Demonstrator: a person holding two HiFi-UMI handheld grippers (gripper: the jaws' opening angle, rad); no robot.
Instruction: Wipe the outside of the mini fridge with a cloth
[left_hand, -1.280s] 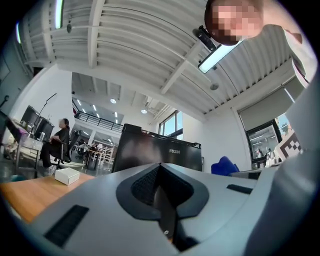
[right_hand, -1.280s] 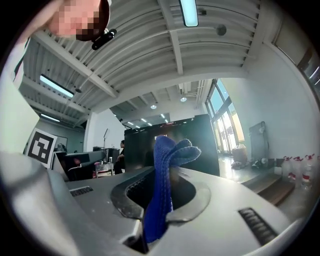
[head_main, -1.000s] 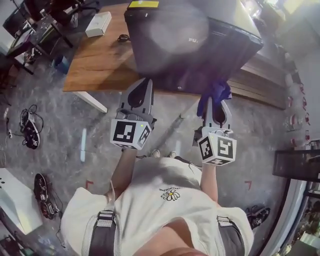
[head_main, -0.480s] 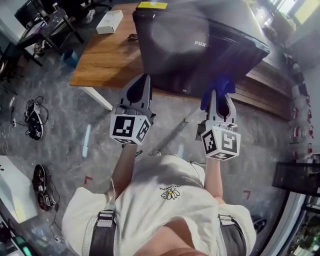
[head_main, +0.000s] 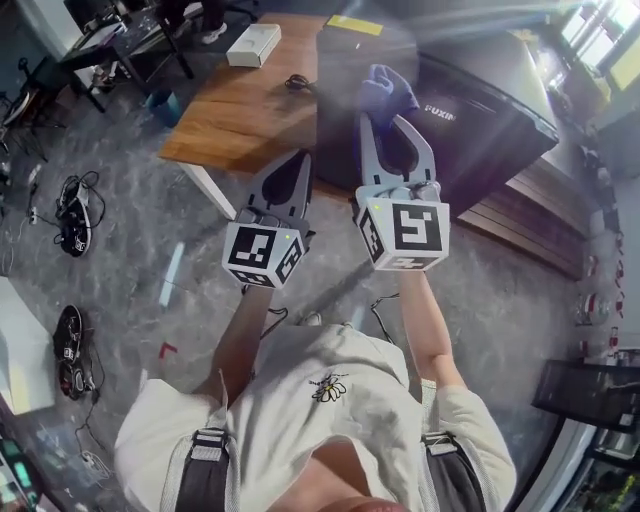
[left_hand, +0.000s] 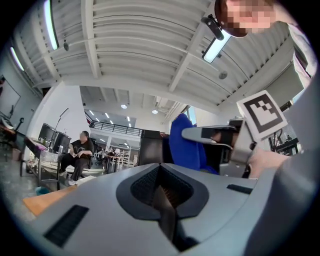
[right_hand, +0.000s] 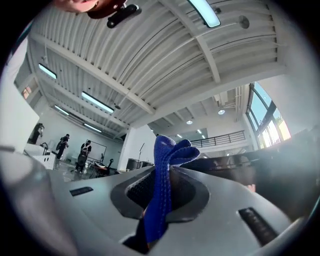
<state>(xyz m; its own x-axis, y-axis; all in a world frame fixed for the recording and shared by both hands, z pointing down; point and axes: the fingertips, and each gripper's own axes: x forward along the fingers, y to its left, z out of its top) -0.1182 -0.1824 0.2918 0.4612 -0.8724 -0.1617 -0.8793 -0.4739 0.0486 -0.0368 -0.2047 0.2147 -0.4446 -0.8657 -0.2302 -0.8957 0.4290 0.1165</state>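
Head view: crumpled blue cloth (nubbly)

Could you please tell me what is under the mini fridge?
The mini fridge stands on a wooden table, which shows to its left; the tabletop directly beneath it is hidden.

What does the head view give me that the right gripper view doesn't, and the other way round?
Head view only: the wooden table, the flat white box lying on it, and the left gripper.

Right gripper view only: the ribbed white ceiling, a strip light and two distant standing people.

Both: the blue cloth clamped in the right gripper, sticking out past its tips. The black mini fridge is plain in the head view. The dark mass at the right gripper view's right may be it, but I cannot tell.
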